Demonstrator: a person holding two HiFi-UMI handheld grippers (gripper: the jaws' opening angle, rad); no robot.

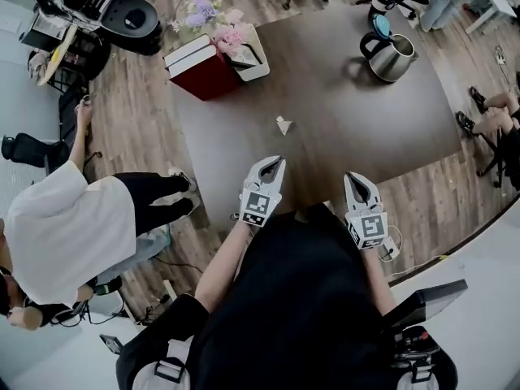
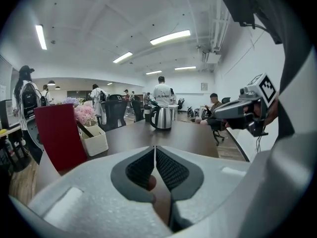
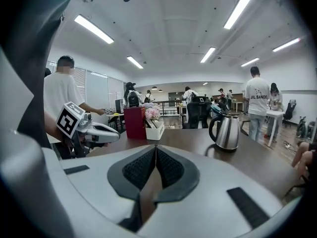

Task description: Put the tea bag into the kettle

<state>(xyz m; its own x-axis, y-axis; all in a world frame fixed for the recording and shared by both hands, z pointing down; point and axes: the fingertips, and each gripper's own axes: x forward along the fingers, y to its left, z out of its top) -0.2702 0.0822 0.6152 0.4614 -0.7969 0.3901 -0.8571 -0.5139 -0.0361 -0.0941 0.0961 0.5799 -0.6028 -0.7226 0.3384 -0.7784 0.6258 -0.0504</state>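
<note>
Left gripper and right gripper hover, jaws pressed together on nothing, poised for a reach. The 1 tea bag lies just ahead on the table. The kettle stands well apart, lid seemingly raised.

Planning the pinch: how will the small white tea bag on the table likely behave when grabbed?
The tea bag is a tiny white peaked pouch, so probably very light and apt to skid across the smooth table if nudged. It looks soft, so it would likely crumple in a pinch rather than resist.
</note>
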